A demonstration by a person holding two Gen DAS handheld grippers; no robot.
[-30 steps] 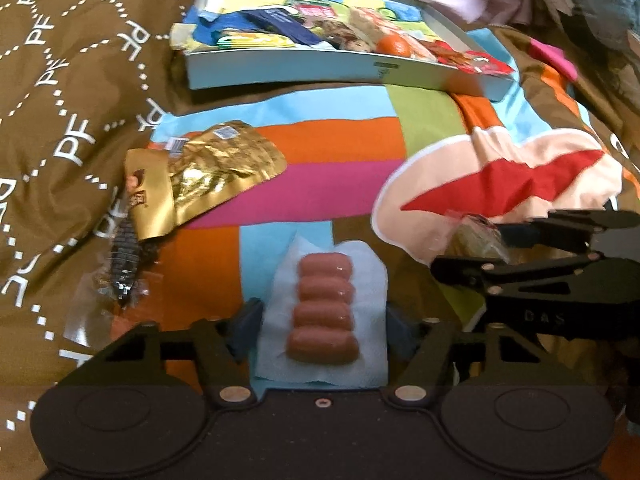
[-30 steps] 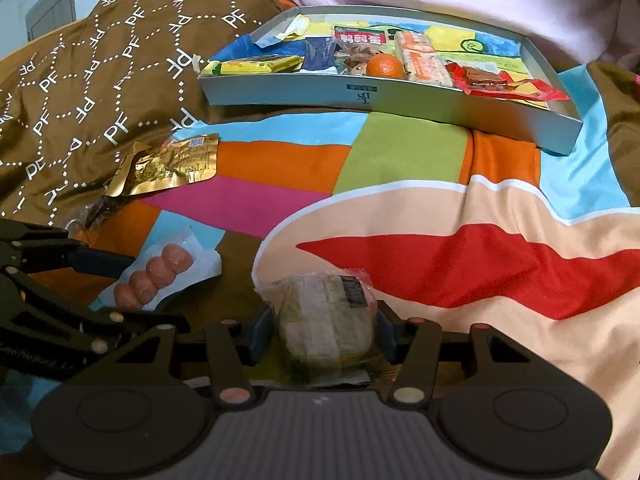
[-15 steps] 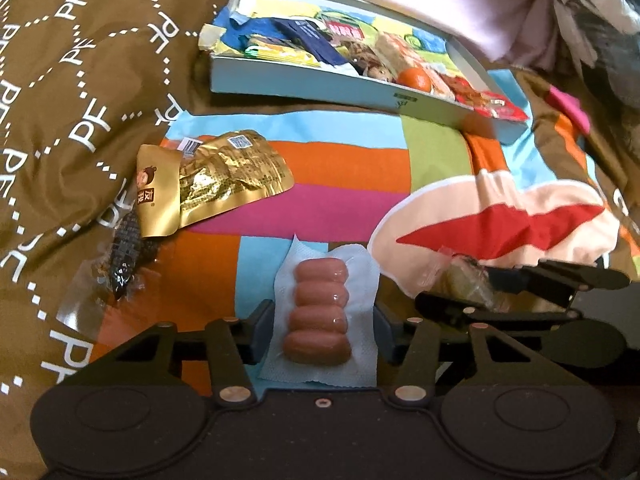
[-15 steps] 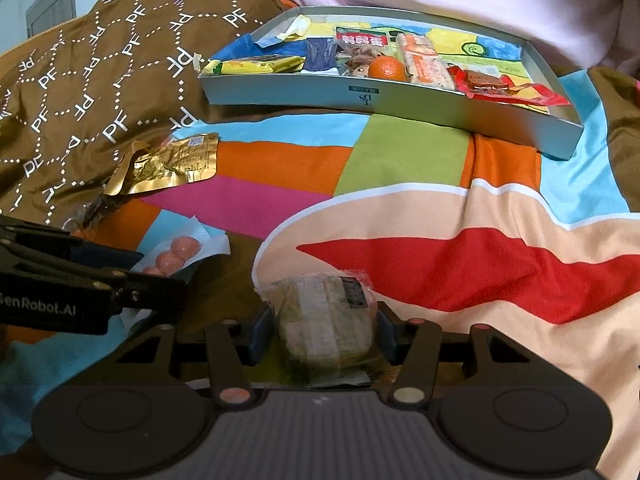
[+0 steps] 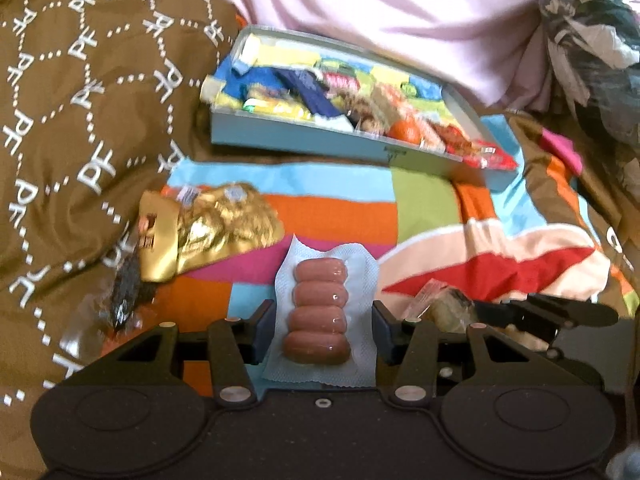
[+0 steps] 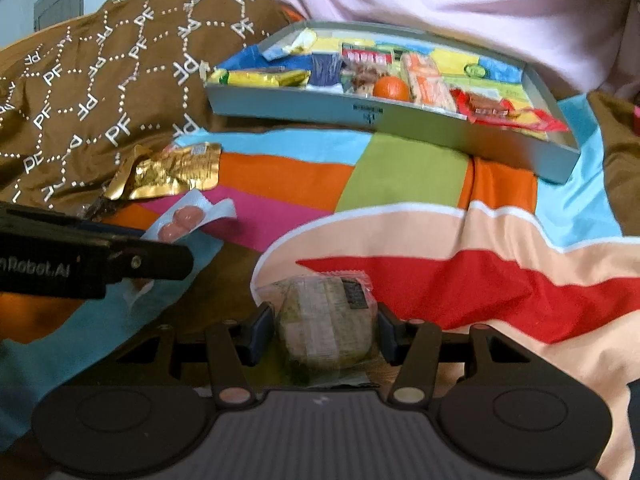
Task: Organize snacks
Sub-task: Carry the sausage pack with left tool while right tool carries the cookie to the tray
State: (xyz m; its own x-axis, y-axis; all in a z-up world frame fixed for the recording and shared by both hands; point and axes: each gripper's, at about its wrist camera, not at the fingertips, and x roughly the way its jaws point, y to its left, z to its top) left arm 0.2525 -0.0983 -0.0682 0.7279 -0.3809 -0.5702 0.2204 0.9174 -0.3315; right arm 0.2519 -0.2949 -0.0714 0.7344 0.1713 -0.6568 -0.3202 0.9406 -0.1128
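Left wrist view: left gripper (image 5: 323, 330) fingers clamp a clear, white-edged plastic pack of four pink sausages (image 5: 320, 312); right gripper (image 6: 323, 330) fingers clamp a clear-wrapped round greenish pastry (image 6: 326, 320). Slick film between pads could slip before the grey tray (image 6: 440, 130).

Brown PF-lettered quilt (image 6: 100, 92), striped colourful bedcover (image 6: 400, 168), pink sheet (image 5: 400, 12)

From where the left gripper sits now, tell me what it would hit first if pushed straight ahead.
The left gripper already grips the sausage pack. Straight ahead lies striped bedding, then the snack tray. It points downward, so probably the bedding first; depth is unclear.
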